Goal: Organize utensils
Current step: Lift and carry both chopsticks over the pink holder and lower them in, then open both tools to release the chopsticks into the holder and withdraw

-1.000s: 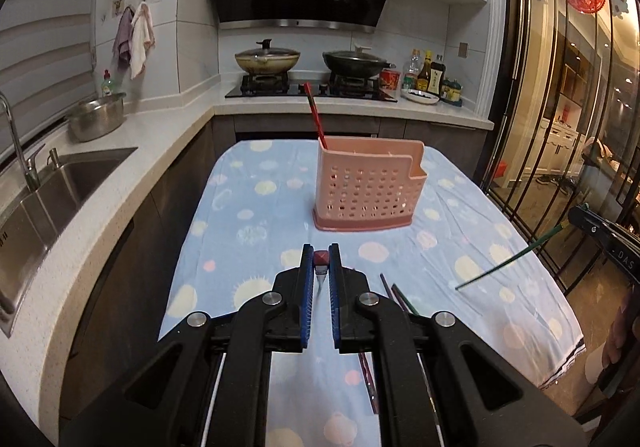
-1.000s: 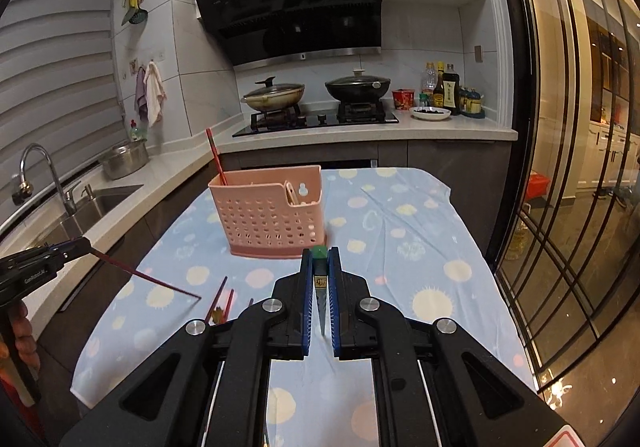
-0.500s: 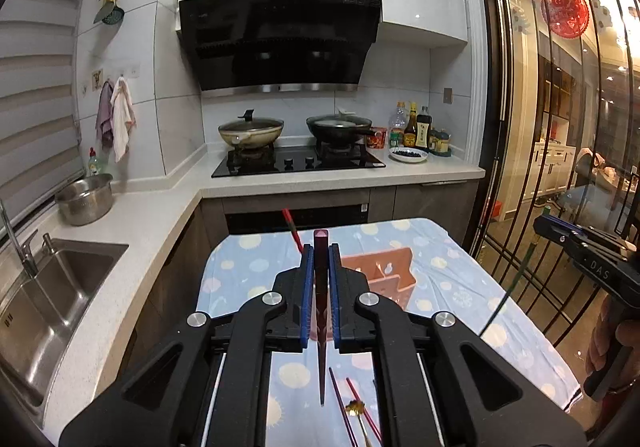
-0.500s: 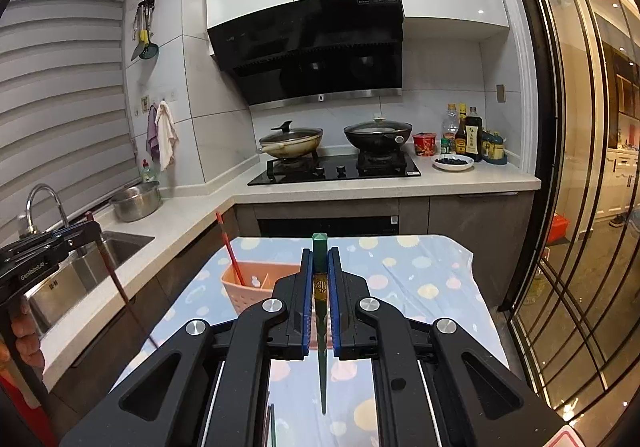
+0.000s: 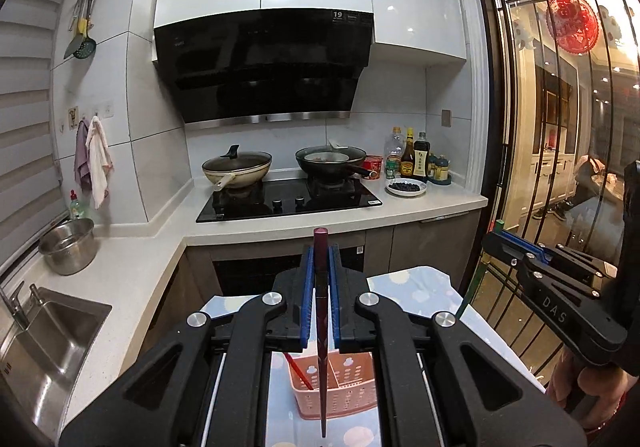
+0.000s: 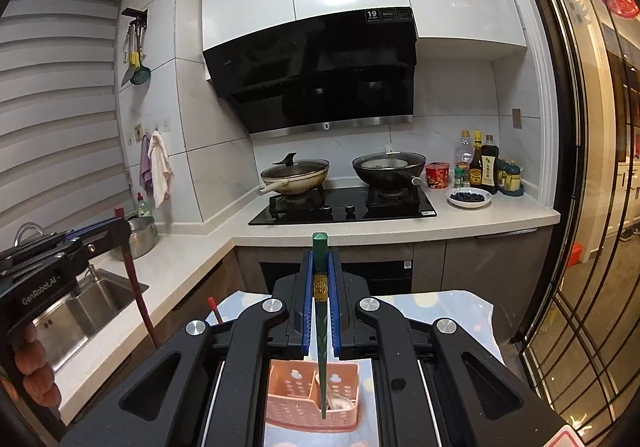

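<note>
My left gripper [image 5: 320, 251] is shut on a dark red chopstick [image 5: 322, 375] that hangs tip down over the pink utensil basket [image 5: 348, 395]. A red chopstick [image 5: 297, 371] stands in the basket's left compartment. My right gripper [image 6: 320, 253] is shut on a green chopstick [image 6: 322, 371], which points down at the same pink basket [image 6: 292, 403]; a pale utensil [image 6: 340, 401] lies in its right compartment. Each gripper also shows in the other's view, the right gripper [image 5: 494, 239] at the right edge and the left gripper [image 6: 120, 223] at the left edge, both high above the table.
The basket stands on a table with a blue dotted cloth [image 5: 416, 287]. Behind it runs a white counter [image 6: 500, 215] with a black hob [image 6: 344, 207], two pans, bottles and a dish. A steel sink [image 5: 48, 331] lies left, a glass door [image 5: 560, 167] right.
Both grippers rose from near the tablecloth to well above the basket, each lifting its chopstick, which swung from lying level to hanging tip down. The basket now sits low in both views.
</note>
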Motion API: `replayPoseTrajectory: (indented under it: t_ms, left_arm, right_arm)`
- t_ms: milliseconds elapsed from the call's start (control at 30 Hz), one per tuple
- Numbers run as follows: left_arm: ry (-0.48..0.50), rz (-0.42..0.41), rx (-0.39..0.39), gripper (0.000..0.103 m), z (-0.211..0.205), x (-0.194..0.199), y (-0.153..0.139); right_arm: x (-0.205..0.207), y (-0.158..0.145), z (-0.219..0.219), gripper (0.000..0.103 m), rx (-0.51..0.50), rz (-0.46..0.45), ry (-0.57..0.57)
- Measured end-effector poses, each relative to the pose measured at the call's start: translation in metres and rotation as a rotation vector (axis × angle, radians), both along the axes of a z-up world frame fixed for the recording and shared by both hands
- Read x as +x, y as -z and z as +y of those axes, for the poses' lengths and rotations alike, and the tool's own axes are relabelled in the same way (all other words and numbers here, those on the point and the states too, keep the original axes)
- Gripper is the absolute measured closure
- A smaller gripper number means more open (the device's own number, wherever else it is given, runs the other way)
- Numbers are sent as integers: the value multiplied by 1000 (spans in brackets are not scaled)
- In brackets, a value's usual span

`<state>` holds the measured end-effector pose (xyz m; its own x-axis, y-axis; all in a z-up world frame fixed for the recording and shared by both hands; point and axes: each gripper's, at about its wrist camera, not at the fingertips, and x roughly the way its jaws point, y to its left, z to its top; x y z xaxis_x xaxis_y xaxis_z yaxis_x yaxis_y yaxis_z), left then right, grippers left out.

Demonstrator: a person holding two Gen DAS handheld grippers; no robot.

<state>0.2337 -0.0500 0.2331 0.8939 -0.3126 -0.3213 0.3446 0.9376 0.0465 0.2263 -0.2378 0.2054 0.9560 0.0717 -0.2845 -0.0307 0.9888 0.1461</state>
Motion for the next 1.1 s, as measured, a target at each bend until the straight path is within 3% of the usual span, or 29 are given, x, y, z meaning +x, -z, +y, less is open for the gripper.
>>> replayPoseTrajectory:
  t_ms: [233, 467, 900, 933, 967, 1000, 1033, 1067, 1100]
  left_arm:
    - [23, 14, 7, 96, -17, 29, 2]
    - [13, 78, 19, 96, -21, 52, 33]
    - [-39, 149, 32, 94, -9, 67, 64]
    - [-44, 154, 31, 92, -7, 68, 67]
    - [-54, 157, 33, 77, -5, 68, 69]
    - [-70, 155, 33, 65, -4, 66, 70]
    - [-90, 141, 32, 42, -2, 64, 71]
    - [-107, 125, 34, 31, 0, 61, 72]
    - [-123, 118, 39, 28, 2, 58, 73]
  right_arm:
    - [36, -4, 9, 96, 40, -6, -34]
    - [64, 28, 21, 96, 40, 63, -71]
    - [90, 93, 33, 94, -11, 198, -61]
    - [89, 96, 32, 85, -12, 202, -50]
    - [87, 98, 30, 77, -18, 202, -39]
    - [84, 99, 29, 55, -25, 192, -29]
    - [78, 98, 28, 44, -30, 171, -16]
    - [72, 96, 27, 43, -39, 151, -2]
    - [68, 95, 26, 42, -52, 141, 7]
